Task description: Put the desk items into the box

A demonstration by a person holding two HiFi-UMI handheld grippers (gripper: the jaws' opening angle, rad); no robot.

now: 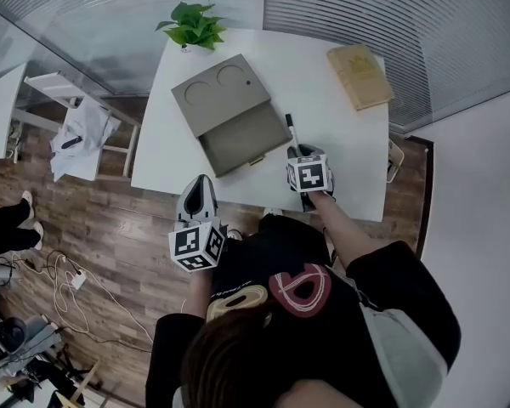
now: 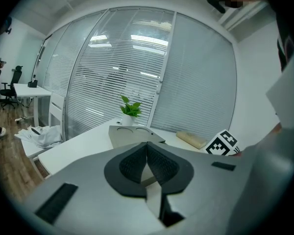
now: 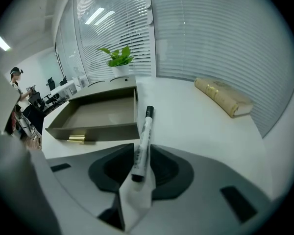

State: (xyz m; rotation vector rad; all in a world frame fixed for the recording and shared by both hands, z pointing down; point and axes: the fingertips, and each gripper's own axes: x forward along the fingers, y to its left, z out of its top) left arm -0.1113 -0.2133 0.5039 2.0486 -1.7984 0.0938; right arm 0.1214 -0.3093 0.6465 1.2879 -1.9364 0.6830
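1. Far left of the box [image 1: 229, 113], off the table [image 1: 340, 164]: wood floor [image 1: 110, 219], a tangle of cables [image 1: 64, 279], and a white cloth [image 1: 81, 130] draped over a white stand [image 1: 55, 83].
2. Near-left of the box, just off the table's near edge: left gripper [image 1: 200, 184], level with the tabletop and pointing toward the box. Pads [image 2: 159, 158] closed tip to tip, nothing between them. Black-and-white square codes on its cube, no lettering.
3. Behind the box, at the table's far edge: small green plant [image 1: 191, 25] in a white pot.
4. The box itself: grey-brown, lying open on the white table. Lid folded back with two round recesses, empty tray facing the person, gold clasp [image 3: 77, 138] on the tray's near wall. No print legible on it.
5. Touching the box's right wall: white marker [image 3: 143, 138] with a black cap, flat on the table, cap end away from the person. Print on its barrel too small to read.
6. Near-right of the box: right gripper [image 3: 141, 155], tilted down, narrowed onto the marker's near end with a pad [image 3: 161, 165] against each side of it.
7. Far right of the box, well apart from it: tan book [image 1: 359, 75] lying flat, cover mark unreadable.
8. Around the table's far sides: glass walls with closed blinds [image 1: 365, 7].
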